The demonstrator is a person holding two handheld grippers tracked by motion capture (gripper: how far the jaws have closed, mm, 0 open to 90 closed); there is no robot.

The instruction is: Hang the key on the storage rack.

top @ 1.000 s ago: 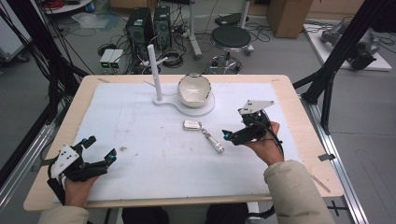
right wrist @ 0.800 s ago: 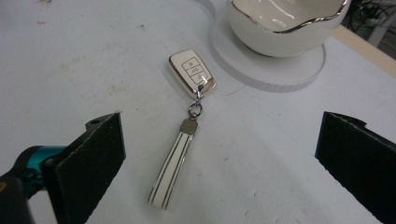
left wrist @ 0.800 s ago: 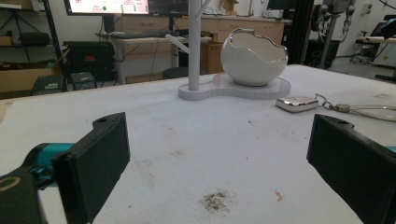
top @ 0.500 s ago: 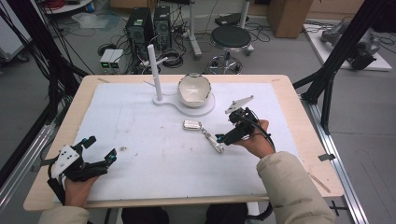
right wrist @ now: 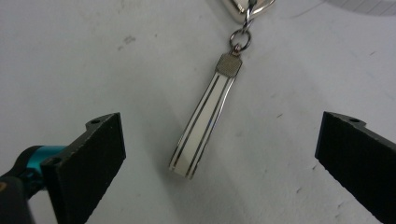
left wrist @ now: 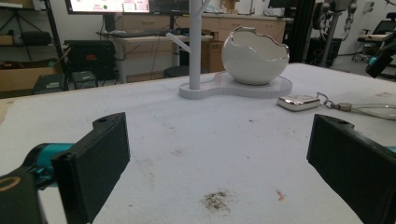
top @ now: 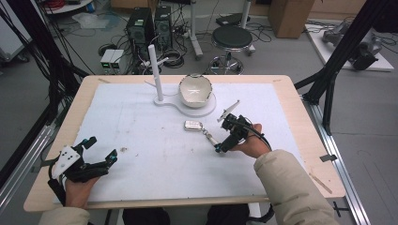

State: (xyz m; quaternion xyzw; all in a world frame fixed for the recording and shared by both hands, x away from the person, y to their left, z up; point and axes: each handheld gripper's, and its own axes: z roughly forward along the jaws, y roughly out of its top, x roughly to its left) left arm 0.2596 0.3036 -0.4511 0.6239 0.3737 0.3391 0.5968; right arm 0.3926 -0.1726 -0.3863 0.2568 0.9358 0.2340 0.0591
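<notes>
Where white mat (top: 141, 140) covers table (top: 300, 117), both claws gape wide; cluttered lab behind.

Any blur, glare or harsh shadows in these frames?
High view: soft and low-detail, lighting even. Left gripper view: egg-shaped bowl sharp, near jaws slightly soft. Right gripper view: key strap fairly sharp with mild glint along its metal edges; faint shadow beside it.

Key fob (top: 192, 125) on the mat (top: 141, 136) just before the bowl (top: 195, 89), post (top: 155, 70) left of it.
</notes>
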